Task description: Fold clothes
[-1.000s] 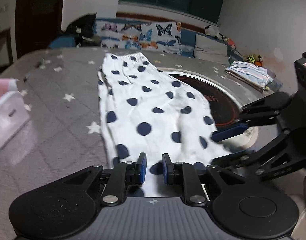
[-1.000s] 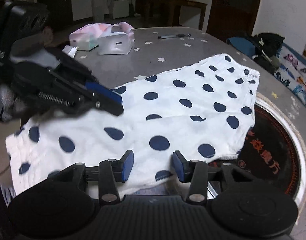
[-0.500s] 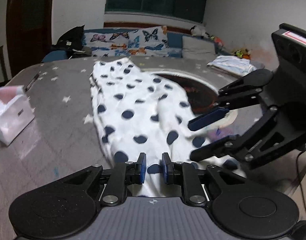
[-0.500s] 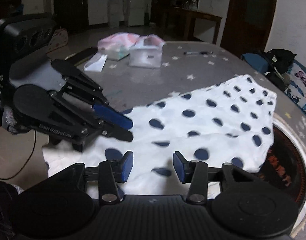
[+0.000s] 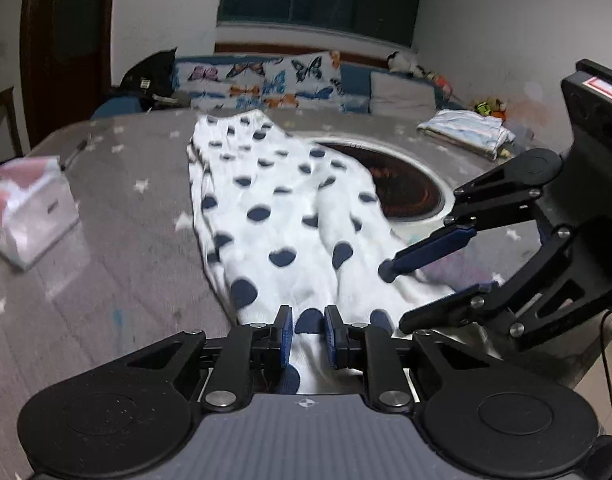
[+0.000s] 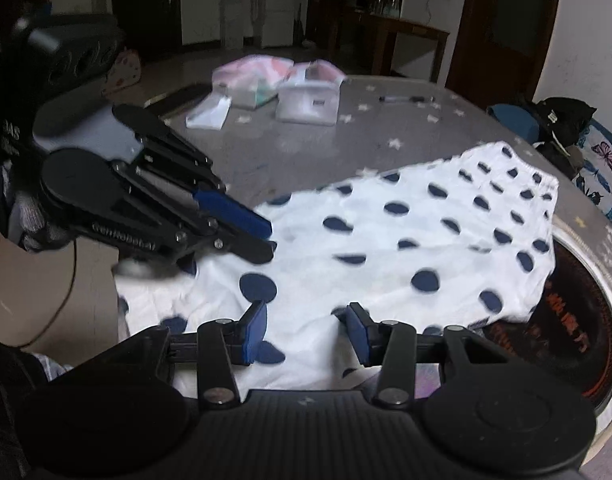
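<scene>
Polka-dot garment (image 5: 277, 208) lies spread along the grey star-print surface (image 5: 117, 216), far end lapping the round inset hob (image 5: 410, 184), near hem hanging off the edge. Left gripper (image 5: 308, 330) fingers clenched on that near hem; right gripper (image 6: 303, 330) fingers released, cloth between them but not pinched. Thin, light, limp cotton: it sags and slides, so take hem corners, not mid-panel. Readable: "GenRobot.ai", probably, on the left gripper's body; red characters on the hob too blurred to read.
</scene>
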Tool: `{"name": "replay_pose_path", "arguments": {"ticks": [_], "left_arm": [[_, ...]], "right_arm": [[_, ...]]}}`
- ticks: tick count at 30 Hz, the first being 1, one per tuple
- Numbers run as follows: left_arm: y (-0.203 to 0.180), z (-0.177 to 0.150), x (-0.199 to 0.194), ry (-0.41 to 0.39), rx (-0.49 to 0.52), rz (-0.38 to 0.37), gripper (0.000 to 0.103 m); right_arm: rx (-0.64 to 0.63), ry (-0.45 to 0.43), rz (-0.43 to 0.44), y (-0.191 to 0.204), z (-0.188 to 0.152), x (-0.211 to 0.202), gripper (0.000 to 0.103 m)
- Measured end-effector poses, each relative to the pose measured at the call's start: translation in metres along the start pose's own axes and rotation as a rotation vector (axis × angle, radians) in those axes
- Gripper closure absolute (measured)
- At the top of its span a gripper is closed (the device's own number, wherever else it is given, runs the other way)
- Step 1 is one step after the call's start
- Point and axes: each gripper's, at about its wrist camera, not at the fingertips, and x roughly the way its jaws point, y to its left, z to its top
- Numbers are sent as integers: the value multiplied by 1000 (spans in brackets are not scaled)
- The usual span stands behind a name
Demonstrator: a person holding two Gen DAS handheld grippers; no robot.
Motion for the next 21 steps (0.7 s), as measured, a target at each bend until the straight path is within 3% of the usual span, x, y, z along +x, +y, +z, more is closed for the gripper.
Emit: {"name": "replay_pose_path", "arguments": {"ticks": [9, 16, 21], "left_arm": [[-8, -4, -49, -28, -50, 4, 53], [-5, -27, -60, 62, -266, -15, 48], [-8, -38, -53, 112, -348, -55, 48]], "right_arm": [[-14, -15, -14, 7, -8, -19, 58], [-30, -10, -30, 11, -19, -36, 54], [-34, -5, -37, 13, -26, -44, 54]]}}
